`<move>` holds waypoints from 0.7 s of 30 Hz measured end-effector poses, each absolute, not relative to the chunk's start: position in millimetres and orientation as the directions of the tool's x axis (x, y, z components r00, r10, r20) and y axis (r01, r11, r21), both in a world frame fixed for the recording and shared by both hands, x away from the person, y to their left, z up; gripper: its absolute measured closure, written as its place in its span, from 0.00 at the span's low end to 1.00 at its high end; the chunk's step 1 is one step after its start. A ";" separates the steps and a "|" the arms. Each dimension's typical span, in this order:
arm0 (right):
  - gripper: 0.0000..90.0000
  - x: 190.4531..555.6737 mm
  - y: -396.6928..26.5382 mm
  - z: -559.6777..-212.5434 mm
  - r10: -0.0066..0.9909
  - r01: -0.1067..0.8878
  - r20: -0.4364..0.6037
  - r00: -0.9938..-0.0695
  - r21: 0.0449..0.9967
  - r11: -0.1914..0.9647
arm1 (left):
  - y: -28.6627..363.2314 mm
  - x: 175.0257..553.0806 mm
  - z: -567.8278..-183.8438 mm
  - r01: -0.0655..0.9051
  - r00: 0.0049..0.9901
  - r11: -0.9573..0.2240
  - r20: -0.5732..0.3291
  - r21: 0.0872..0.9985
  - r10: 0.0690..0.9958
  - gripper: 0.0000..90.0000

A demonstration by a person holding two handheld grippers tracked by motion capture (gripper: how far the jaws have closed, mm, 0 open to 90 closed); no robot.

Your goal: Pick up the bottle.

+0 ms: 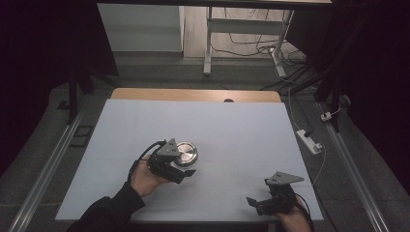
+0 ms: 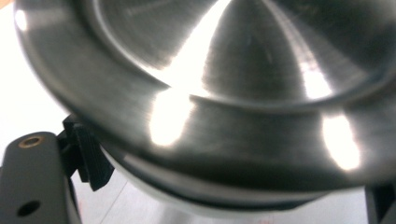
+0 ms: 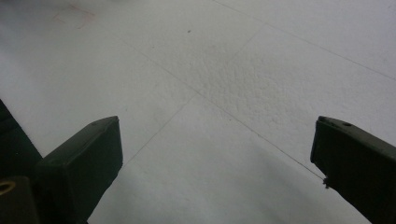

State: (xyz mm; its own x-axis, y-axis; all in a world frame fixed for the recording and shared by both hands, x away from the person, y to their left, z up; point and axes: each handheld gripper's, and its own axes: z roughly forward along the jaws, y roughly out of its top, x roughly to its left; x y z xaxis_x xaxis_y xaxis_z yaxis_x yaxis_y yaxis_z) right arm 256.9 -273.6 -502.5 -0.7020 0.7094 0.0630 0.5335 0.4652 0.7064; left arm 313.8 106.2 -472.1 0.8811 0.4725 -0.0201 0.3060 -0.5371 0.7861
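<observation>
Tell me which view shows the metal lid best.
The high view: the whole round metal lid shows, held in the left gripper. The left gripper view has a blurred close-up of its rim; the right gripper view has bare table.

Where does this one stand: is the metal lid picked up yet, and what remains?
Done: the left tongs are shut on the metal lid, its rim between the jaws in the left gripper view. In hand: the lid is gripped near mid-table; whether it is off the white mat I cannot tell. Left: wherever it should go; no pot or target is in sight. The right tongs hang open and empty at the near edge.
</observation>
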 end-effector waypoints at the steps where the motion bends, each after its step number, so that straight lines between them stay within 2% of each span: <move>1: 0.02 256.9 -273.5 -502.5 0.710 0.535 0.065 -0.701 0.707 0.463 | 104.3 314.8 -471.3 0.303 0.883 -0.538 -0.019 0.787 0.469 0.17; 11: 0.02 257.0 -273.6 -502.5 0.711 0.536 0.065 -0.700 0.707 0.462 | 85.8 320.2 -466.7 0.284 0.898 -0.557 -0.013 0.780 0.439 0.17; 21: 0.00 254.2 -273.1 -501.0 0.711 0.511 0.035 -0.702 0.720 0.469 | 86.9 322.0 -468.2 0.308 0.893 -0.534 -0.047 0.787 0.447 0.17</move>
